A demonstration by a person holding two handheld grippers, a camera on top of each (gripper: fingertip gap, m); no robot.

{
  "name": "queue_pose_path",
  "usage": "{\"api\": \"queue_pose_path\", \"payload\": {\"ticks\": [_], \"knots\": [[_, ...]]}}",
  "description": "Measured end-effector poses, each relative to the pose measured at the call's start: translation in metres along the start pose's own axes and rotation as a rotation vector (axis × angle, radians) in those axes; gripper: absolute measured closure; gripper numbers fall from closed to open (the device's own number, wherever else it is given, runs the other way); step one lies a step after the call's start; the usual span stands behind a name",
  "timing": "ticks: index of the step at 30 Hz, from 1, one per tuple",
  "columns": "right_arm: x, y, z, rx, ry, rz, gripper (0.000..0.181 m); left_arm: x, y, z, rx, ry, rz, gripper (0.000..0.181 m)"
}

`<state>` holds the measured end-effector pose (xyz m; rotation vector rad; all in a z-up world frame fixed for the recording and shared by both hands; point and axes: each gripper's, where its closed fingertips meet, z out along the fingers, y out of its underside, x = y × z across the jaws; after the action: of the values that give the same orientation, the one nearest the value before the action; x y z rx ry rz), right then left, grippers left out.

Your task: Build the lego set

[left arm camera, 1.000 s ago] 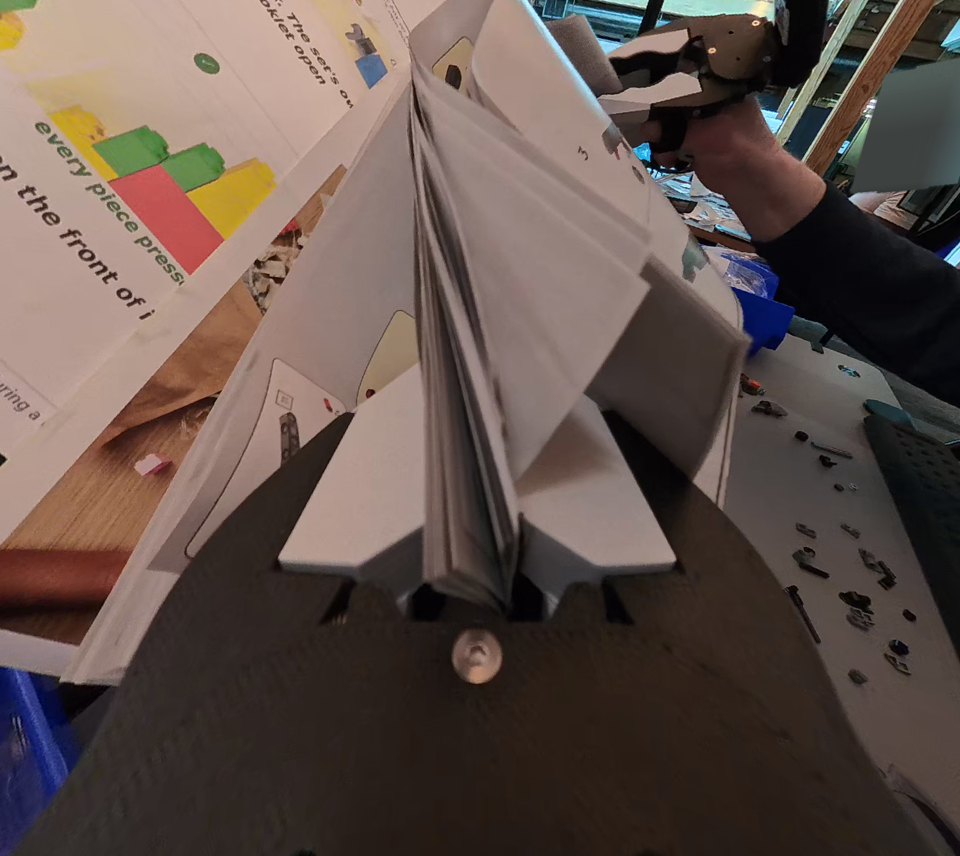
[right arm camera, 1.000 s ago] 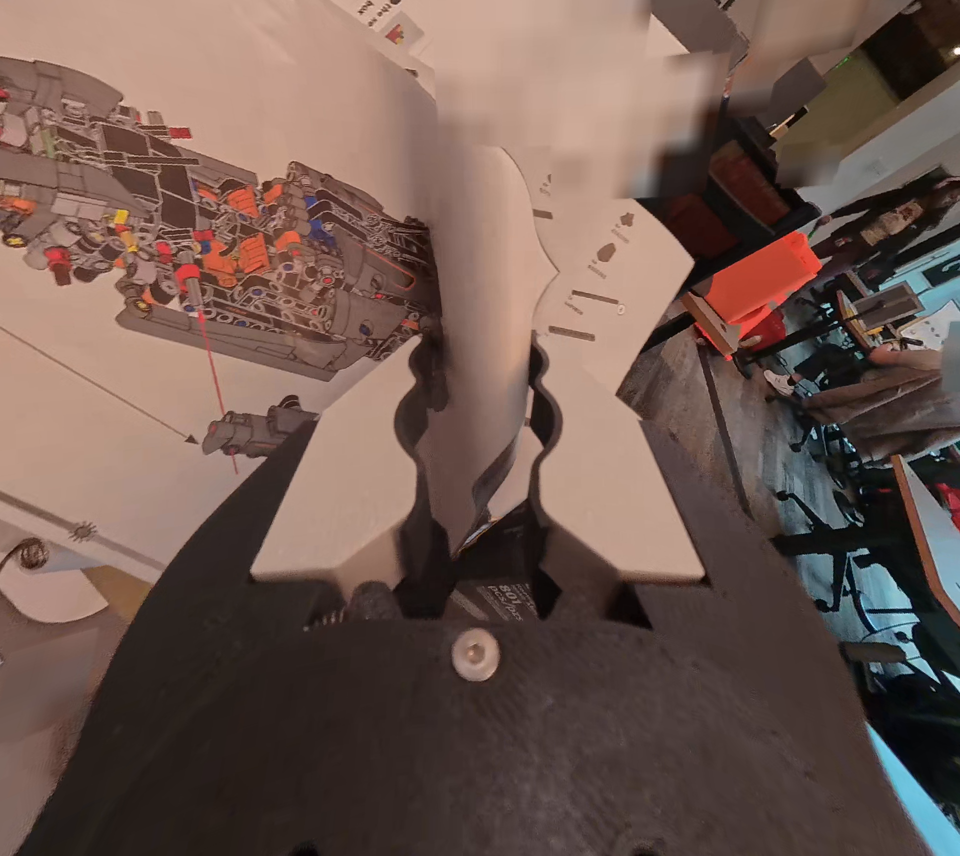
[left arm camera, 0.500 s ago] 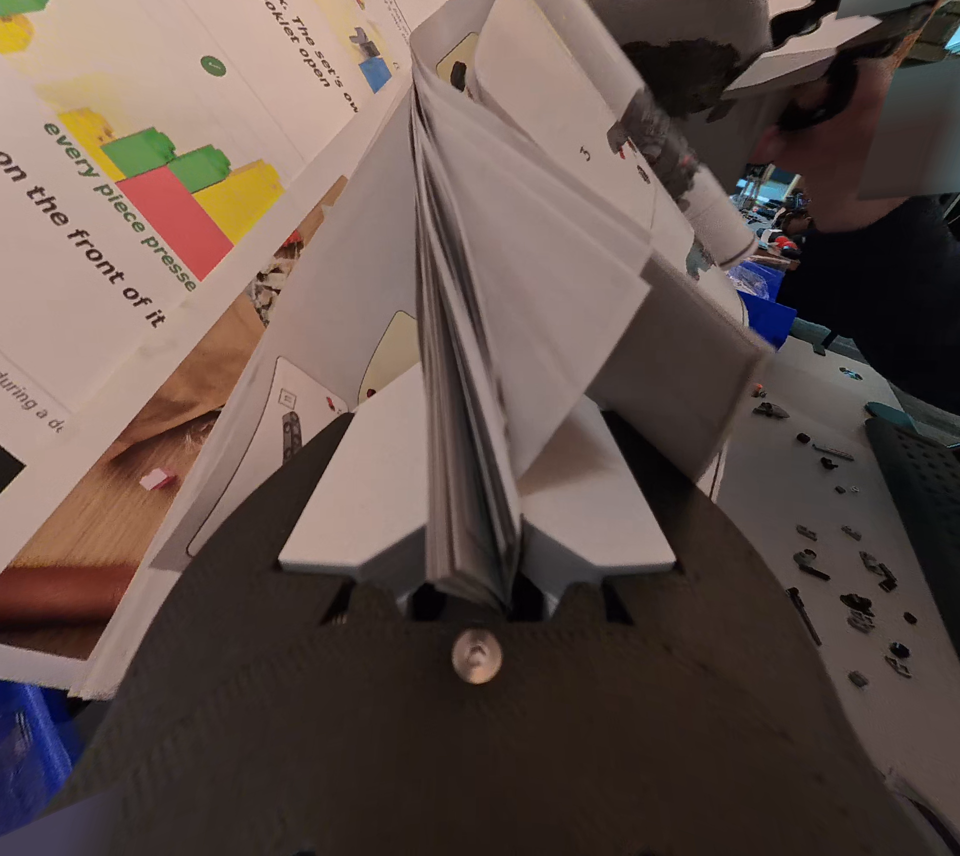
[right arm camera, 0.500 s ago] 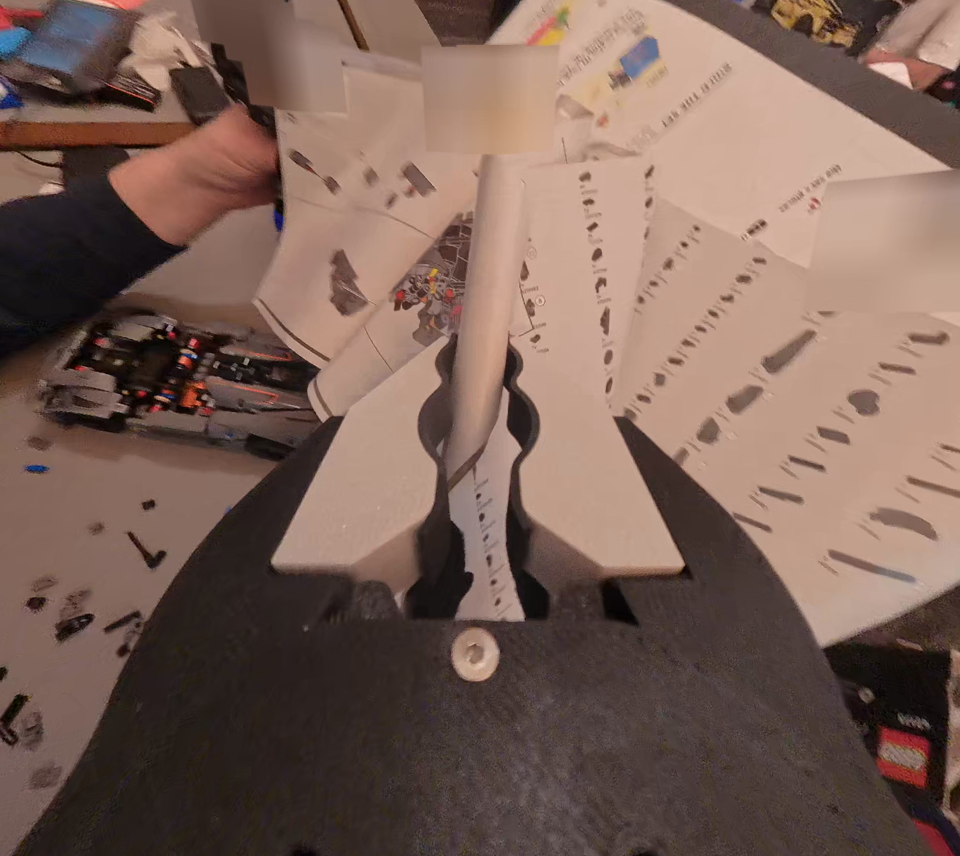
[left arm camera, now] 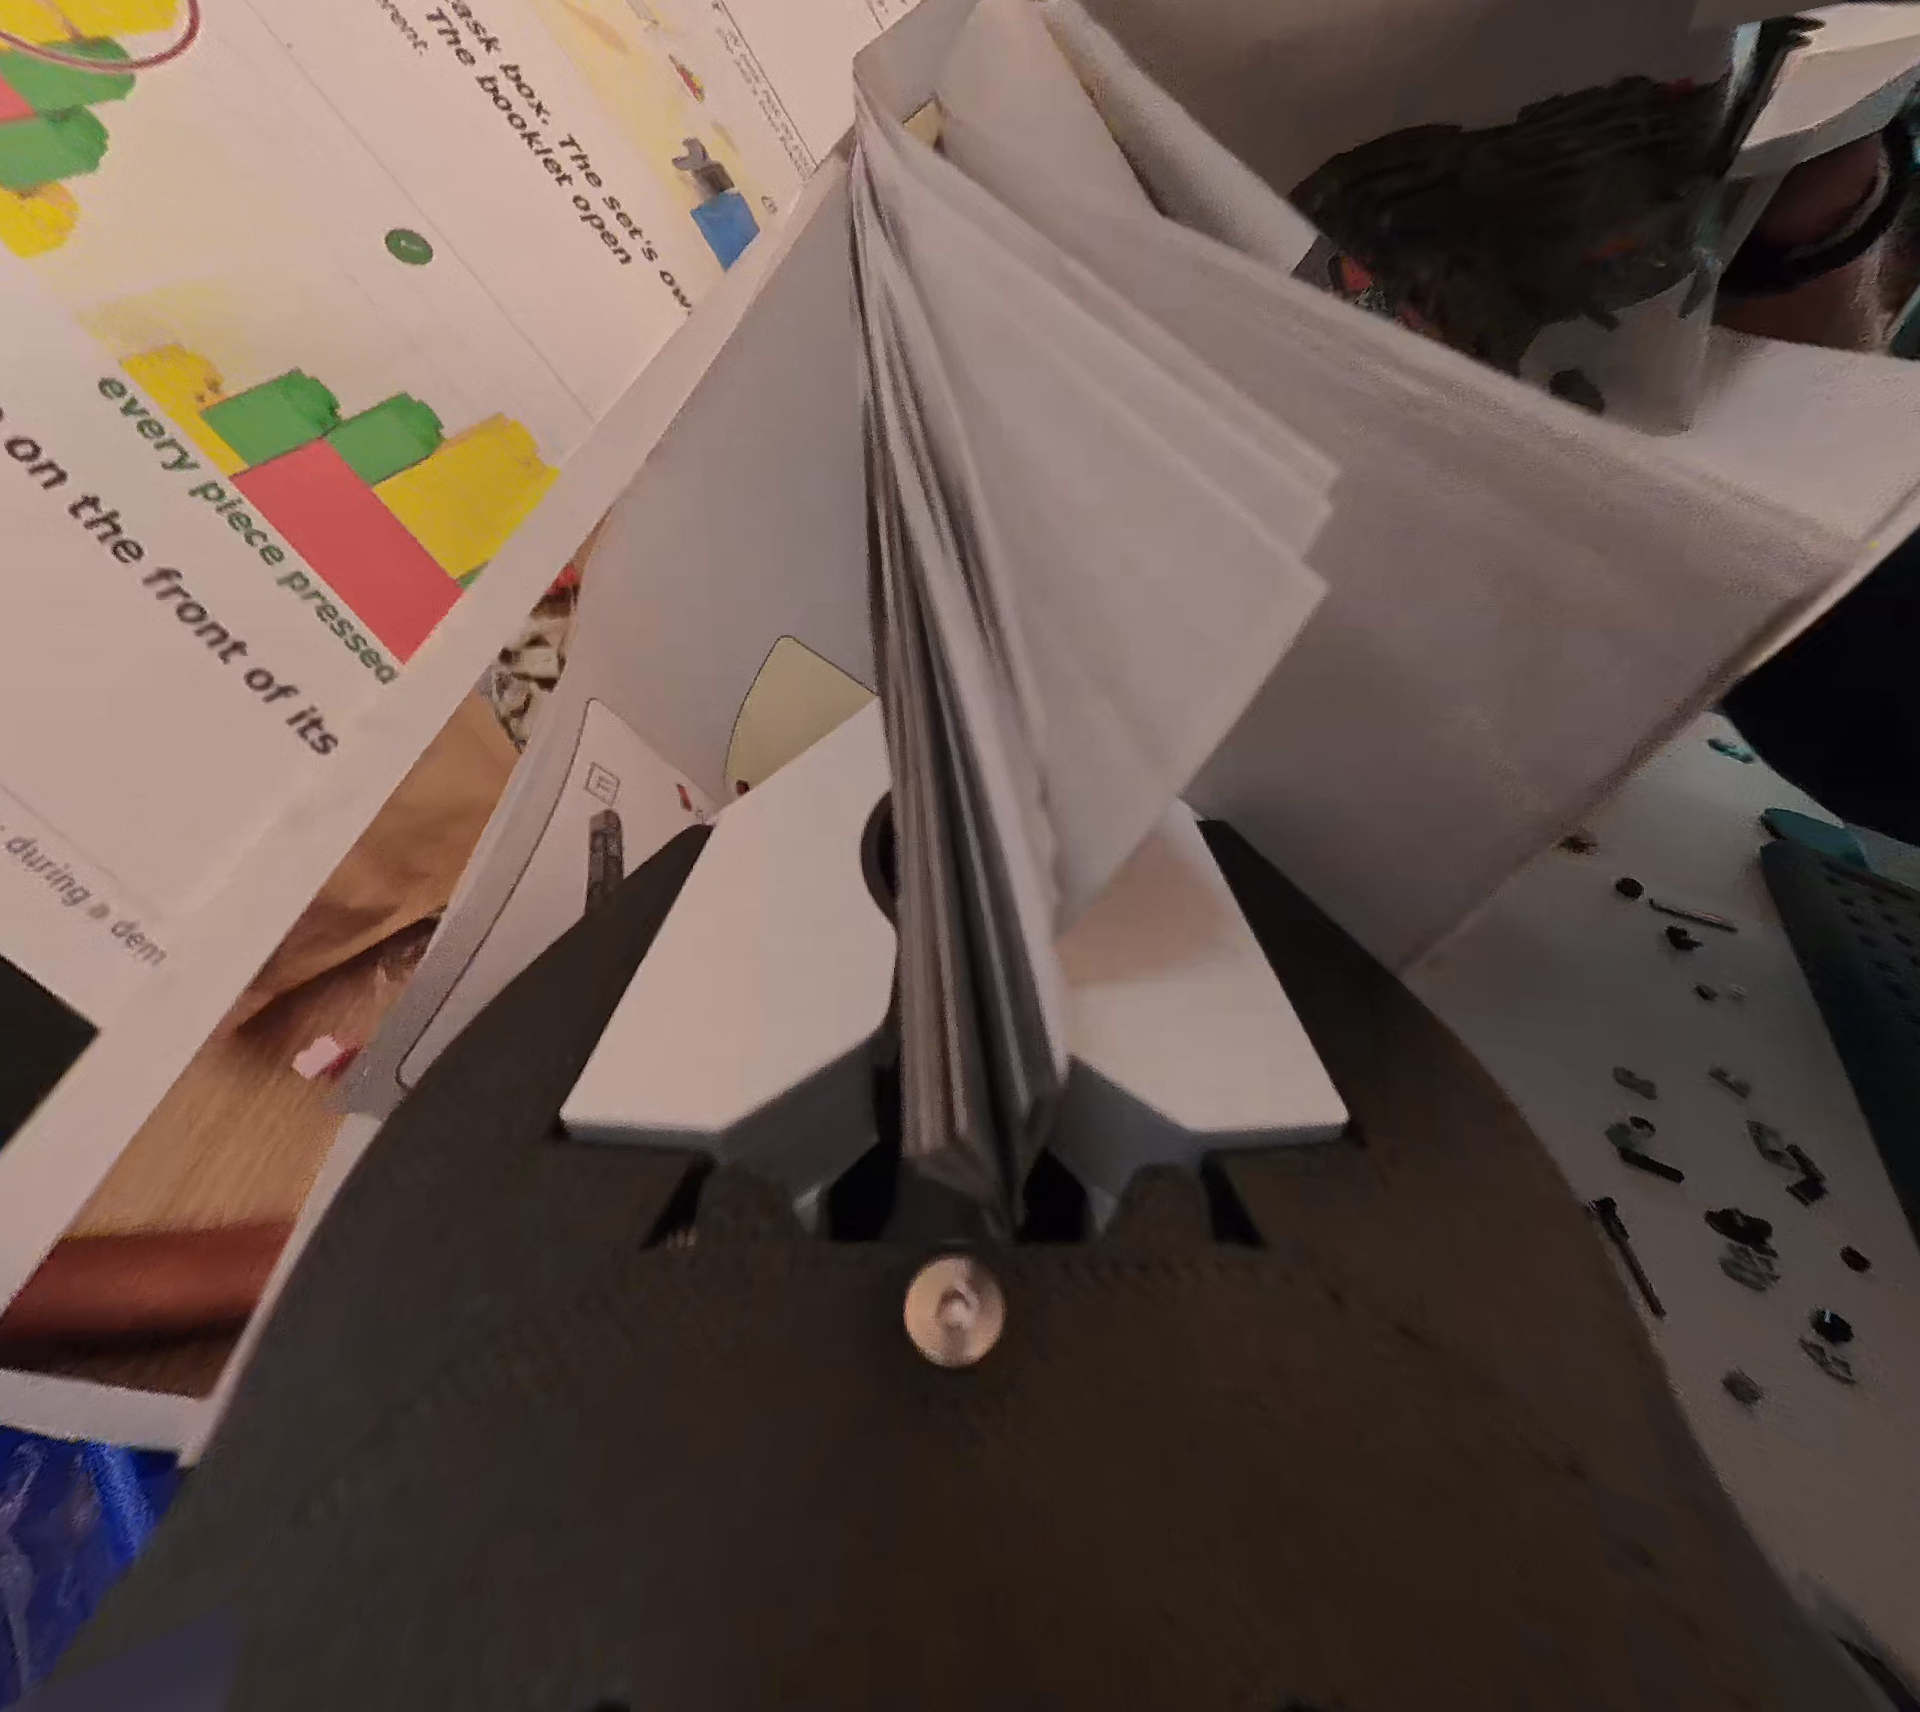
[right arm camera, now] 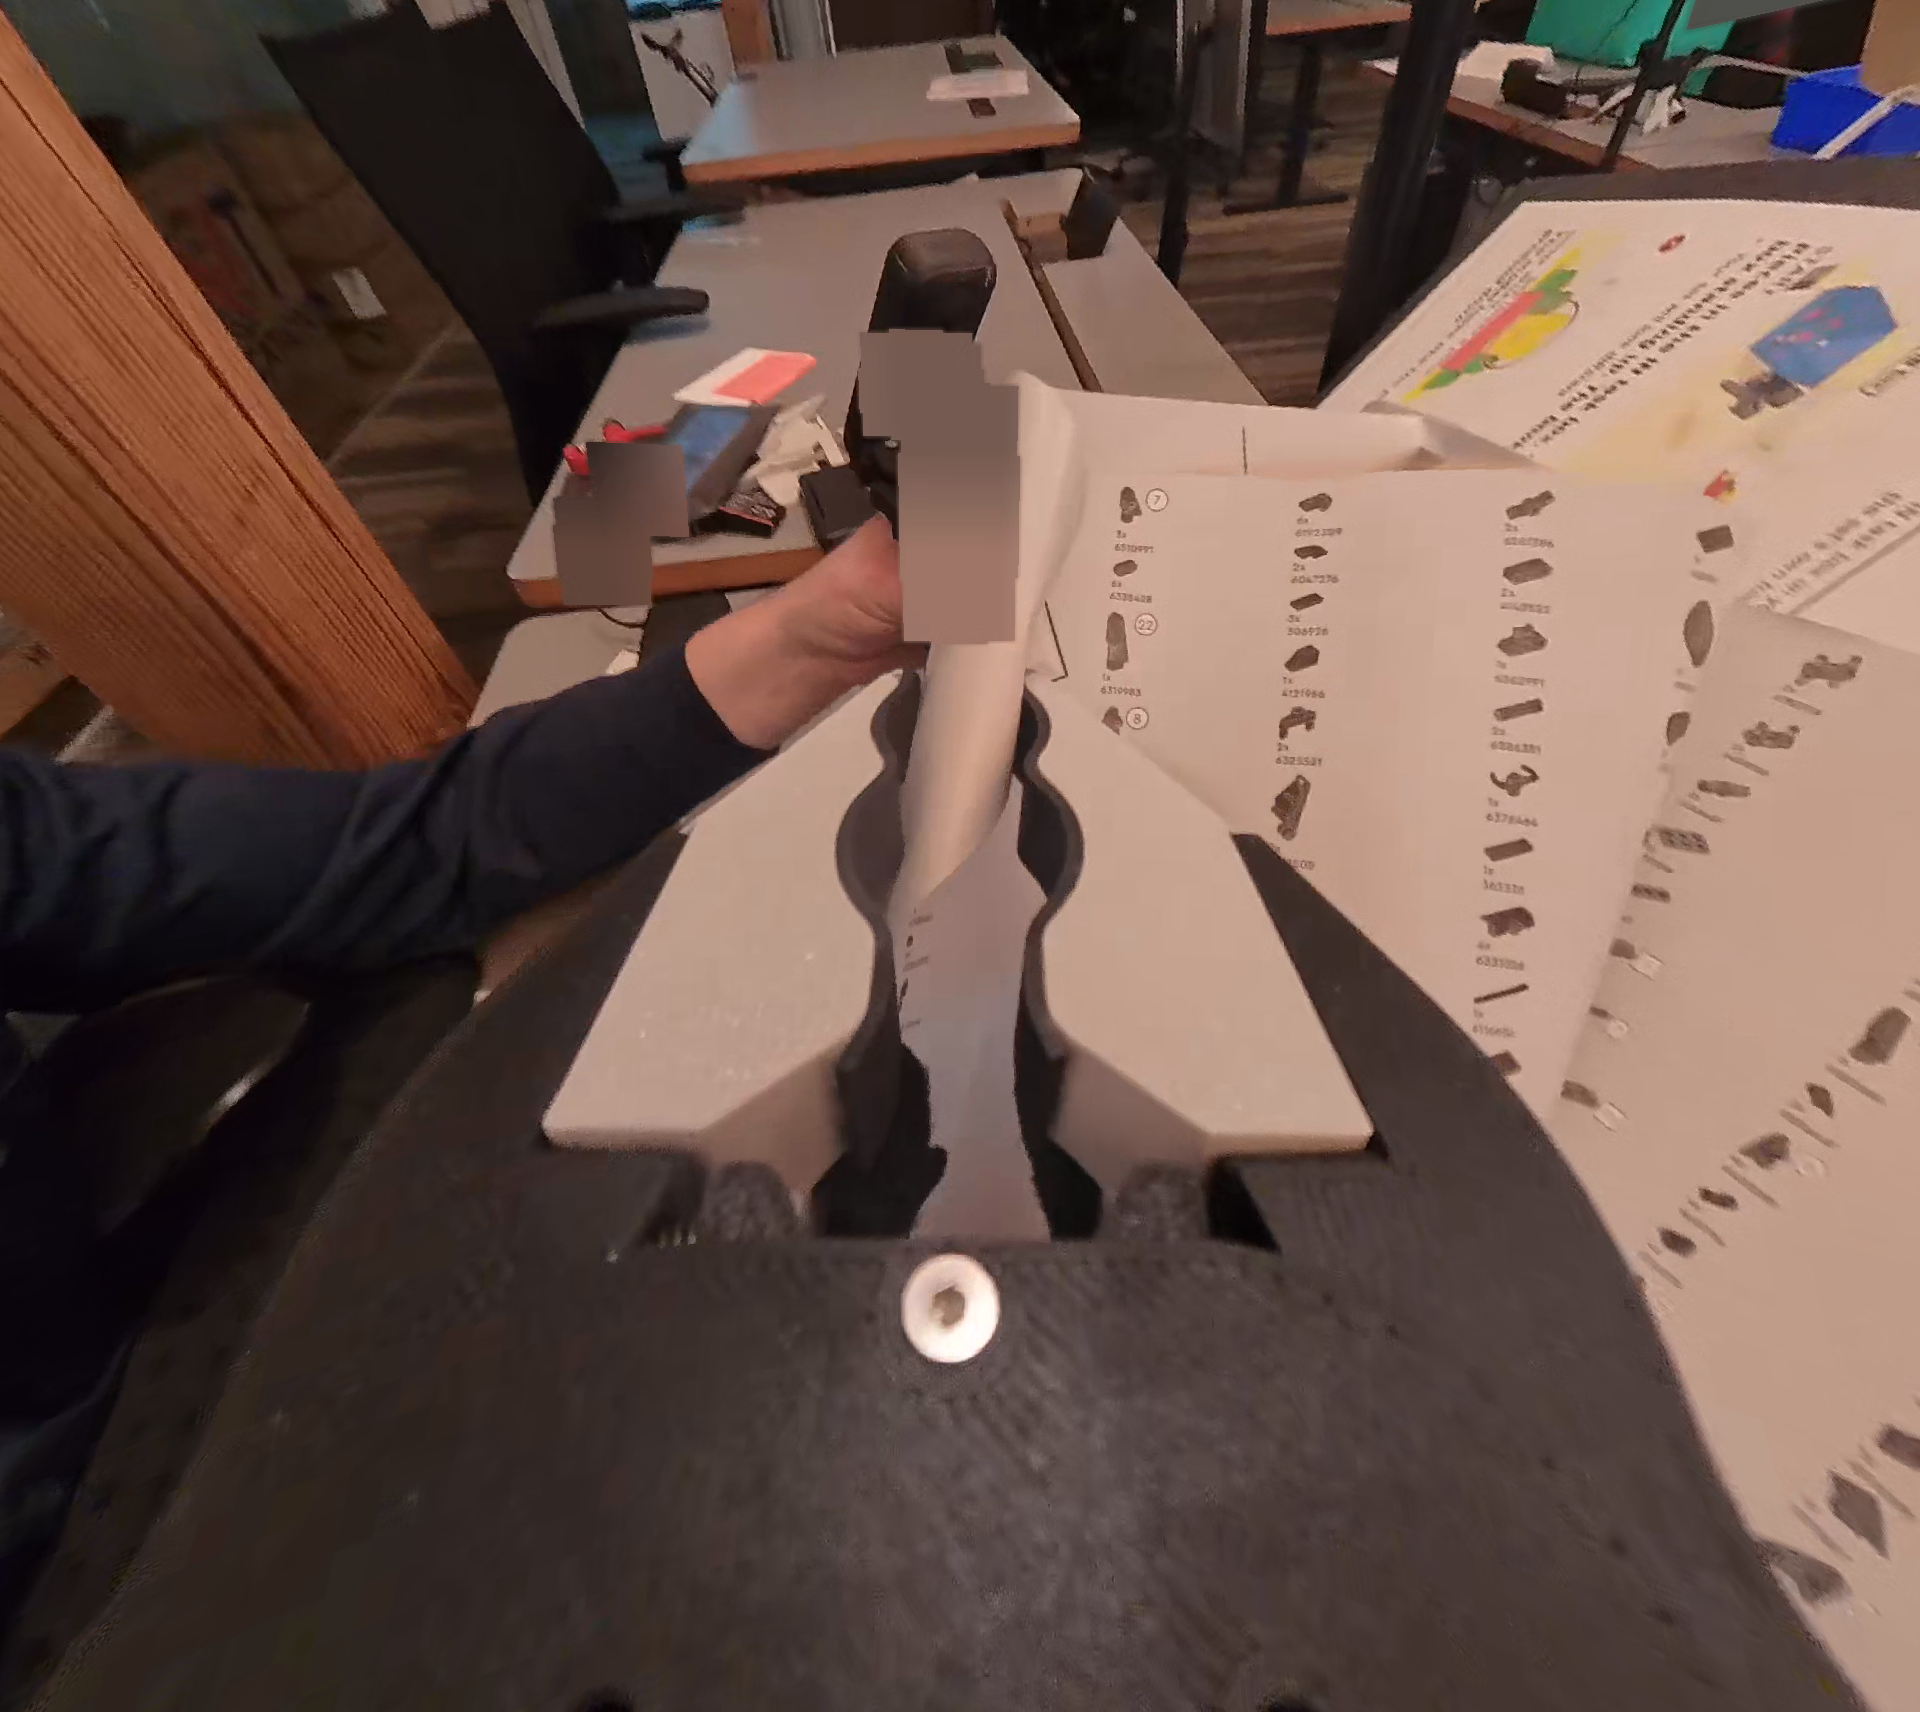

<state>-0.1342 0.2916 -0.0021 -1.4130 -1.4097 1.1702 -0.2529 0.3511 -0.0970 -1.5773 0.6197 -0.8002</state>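
The left claw is clenched on the thick fanned stack of the instruction booklet to steady it above the desk, while the right claw pinches one curled page, apparently to turn it.

My matt black, grainy plastic left gripper is pinching the white paper instruction booklet; my right gripper, smooth grey fingers, is creasing one thin page.

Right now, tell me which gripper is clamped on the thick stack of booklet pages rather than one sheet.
The left gripper: its fingers squeeze a fanned stack of booklet pages. The right gripper pinches one curled sheet.
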Motion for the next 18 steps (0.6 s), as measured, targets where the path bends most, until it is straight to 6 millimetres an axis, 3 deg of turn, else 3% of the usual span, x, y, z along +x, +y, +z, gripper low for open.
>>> {"api": "queue_pose_path", "payload": {"ticks": [5, 10, 14, 18], "knots": [[0.000, -0.023, 0.006, 0.069, -0.001, 0.002, 0.169, -0.008, -0.019, 0.004, -0.061, -0.037, 0.032, 0.181], [0.005, -0.048, -0.002, 0.161, 0.041, 0.004, 0.171, -0.017, -0.057, 0.021, -0.123, -0.103, 0.124, 0.181], [0.012, -0.060, -0.031, 0.261, 0.106, 0.023, 0.173, -0.011, -0.077, 0.045, -0.145, -0.080, 0.173, 0.181], [0.012, -0.057, -0.067, 0.327, 0.167, 0.039, 0.174, 0.002, -0.093, 0.071, -0.174, -0.063, 0.244, 0.181]]}}
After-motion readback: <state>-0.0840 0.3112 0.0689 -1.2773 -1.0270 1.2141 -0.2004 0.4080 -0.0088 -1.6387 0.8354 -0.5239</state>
